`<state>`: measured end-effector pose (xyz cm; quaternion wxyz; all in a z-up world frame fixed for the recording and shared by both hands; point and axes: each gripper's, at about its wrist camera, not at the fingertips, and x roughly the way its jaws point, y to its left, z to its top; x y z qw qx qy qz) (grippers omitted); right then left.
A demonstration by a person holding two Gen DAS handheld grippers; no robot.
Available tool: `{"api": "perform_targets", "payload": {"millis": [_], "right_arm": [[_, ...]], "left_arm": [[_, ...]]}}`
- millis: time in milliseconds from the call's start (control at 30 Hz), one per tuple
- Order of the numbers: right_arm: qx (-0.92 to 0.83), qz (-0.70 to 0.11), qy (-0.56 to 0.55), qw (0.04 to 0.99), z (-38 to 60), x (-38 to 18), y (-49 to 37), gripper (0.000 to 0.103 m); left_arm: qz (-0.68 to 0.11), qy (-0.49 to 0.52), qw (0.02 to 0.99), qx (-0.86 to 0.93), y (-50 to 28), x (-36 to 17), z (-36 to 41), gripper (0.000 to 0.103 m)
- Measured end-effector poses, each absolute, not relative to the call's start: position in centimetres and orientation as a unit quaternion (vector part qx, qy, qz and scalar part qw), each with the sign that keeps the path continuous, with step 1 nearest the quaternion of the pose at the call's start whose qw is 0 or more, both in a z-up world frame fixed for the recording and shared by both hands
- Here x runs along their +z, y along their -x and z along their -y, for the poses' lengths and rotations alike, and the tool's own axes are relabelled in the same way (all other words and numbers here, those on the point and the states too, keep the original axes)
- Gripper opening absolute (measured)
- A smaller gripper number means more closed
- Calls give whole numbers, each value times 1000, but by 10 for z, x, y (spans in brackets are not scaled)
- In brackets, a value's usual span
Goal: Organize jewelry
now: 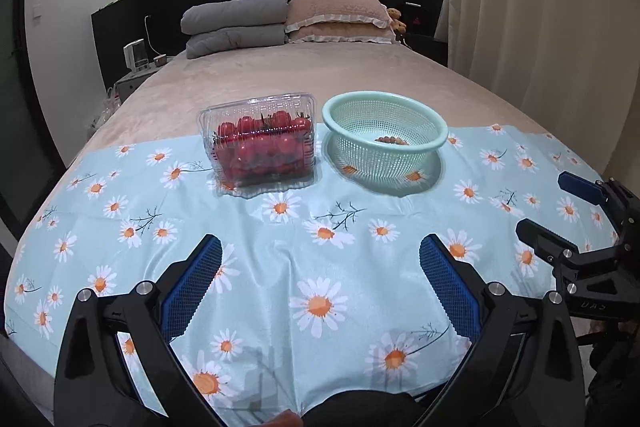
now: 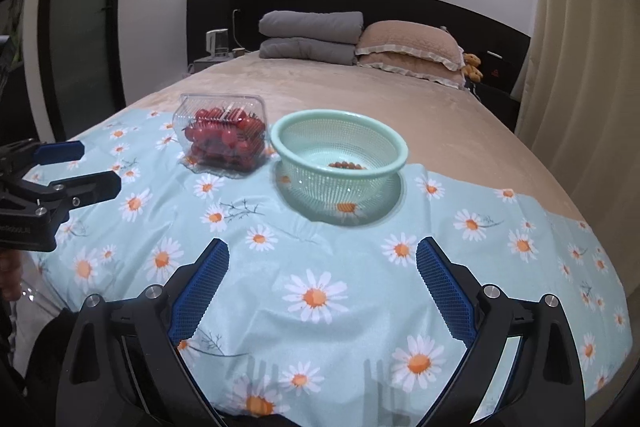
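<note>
On my right gripper [image 1: 560, 205], at the right edge of the left wrist view, I read pale letters "DAS". My left gripper [image 2: 80, 167], at the left edge of the right view, carries lettering too blurred to read.

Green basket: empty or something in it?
Not empty. The green basket stands upright with a brown bead string on its bottom; both wrist views show it.

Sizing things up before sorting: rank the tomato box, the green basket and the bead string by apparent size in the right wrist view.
1. Green basket, widest.
2. Tomato box, somewhat smaller, though it sits slightly farther back, so the gap is unsure.
3. Bead string, far the smallest, lying inside the basket.
</note>
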<state>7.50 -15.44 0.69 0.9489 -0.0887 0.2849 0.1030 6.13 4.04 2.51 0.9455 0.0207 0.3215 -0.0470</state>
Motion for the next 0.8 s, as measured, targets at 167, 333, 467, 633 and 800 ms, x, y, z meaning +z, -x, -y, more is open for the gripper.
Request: {"api": "perform_targets", "payload": {"millis": [167, 333, 467, 633, 800], "right_arm": [[95, -288, 39, 952, 162, -5, -55, 91], [96, -268, 29, 958, 155, -15, -35, 91], [104, -249, 38, 962, 150, -20, -24, 91], [94, -241, 35, 965, 151, -22, -21, 91], [89, -256, 30, 962, 153, -30, -25, 91]], "left_arm": [[-314, -6, 947, -60, -38, 16, -40, 97], [-287, -11, 956, -57, -21, 7, -27, 97], [-273, -22, 961, -44, -13, 1, -17, 97], [-267, -19, 962, -46, -10, 0, -16, 97], [-271, -11, 962, -34, -11, -3, -19, 97]]}}
